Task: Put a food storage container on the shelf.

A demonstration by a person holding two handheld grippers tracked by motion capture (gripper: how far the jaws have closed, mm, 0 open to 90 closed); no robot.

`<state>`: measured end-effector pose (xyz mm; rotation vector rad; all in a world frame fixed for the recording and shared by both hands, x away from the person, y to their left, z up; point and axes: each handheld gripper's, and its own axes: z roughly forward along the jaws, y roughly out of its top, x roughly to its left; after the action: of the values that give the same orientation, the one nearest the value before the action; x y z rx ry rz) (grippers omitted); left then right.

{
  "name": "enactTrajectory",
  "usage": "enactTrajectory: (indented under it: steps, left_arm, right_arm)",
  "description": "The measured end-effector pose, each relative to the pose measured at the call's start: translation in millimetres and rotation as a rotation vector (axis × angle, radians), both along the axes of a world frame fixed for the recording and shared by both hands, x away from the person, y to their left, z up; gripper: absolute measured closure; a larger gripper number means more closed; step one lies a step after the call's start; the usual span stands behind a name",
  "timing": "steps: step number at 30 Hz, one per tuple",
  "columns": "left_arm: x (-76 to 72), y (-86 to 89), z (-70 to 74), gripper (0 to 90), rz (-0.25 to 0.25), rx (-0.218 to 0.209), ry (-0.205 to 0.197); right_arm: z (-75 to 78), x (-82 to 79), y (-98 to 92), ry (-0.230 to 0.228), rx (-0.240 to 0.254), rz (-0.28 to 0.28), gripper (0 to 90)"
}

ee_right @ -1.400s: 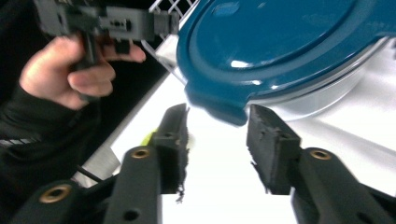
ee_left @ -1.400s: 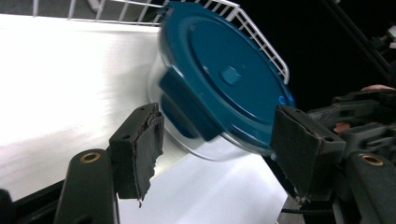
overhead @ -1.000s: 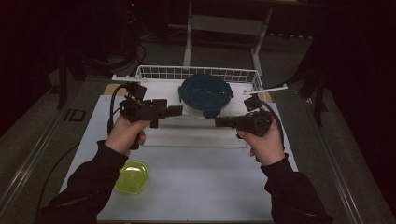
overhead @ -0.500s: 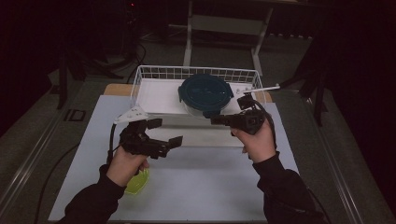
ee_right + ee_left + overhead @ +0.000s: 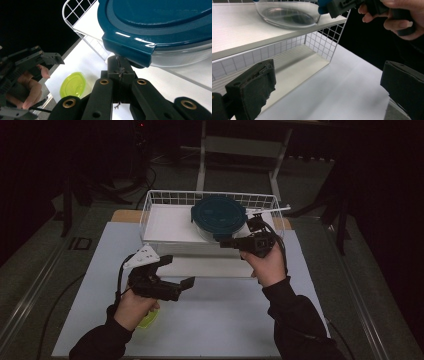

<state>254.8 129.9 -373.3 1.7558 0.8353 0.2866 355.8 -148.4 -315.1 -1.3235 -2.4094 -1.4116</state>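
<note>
A glass bowl with a teal lid (image 5: 219, 215) stands on the white shelf inside a wire basket (image 5: 170, 196). My right gripper (image 5: 229, 241) is shut, its tips just under the lid's corner tab (image 5: 130, 51); in the right gripper view the closed jaws (image 5: 121, 67) show nothing between them. My left gripper (image 5: 176, 271) hovers low over the white table, in front of the basket. Its jaws have just been opening and now stand wide (image 5: 328, 82), empty. A yellow-green dish (image 5: 73, 85) lies on the table, largely under my left hand (image 5: 148, 320).
The basket's wire wall (image 5: 319, 42) and lower white tray face my left gripper. The white table (image 5: 225, 320) stretches in front of the basket. Dark floor and a metal stand (image 5: 240, 145) lie beyond it.
My left hand has drawn back from the basket and sunk toward the table, now over the yellow-green dish, with its jaws wider. My right gripper has edged toward the lid's rim.
</note>
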Motion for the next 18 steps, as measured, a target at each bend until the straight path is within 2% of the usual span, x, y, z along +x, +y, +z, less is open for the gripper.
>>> enactTrajectory:
  steps: [3, 7, 18]
  left_arm:
    - [-1.0, -0.9, -0.7, 0.0, -0.002, -0.001, -0.005]
    - [-1.8, -1.5, -1.4, 0.0, -0.004, 0.010, -0.010]
    - [-2.8, -0.7, -3.2, 0.0, -0.003, 0.006, -0.013]
  right_arm:
    - [-1.3, 4.1, 1.3, 0.001, -0.012, -0.009, 90.0]
    - [-3.3, 10.8, -0.2, 0.018, -0.002, -0.018, 90.0]
    - [-2.3, 22.5, 4.1, 0.021, -0.004, -0.040, 90.0]
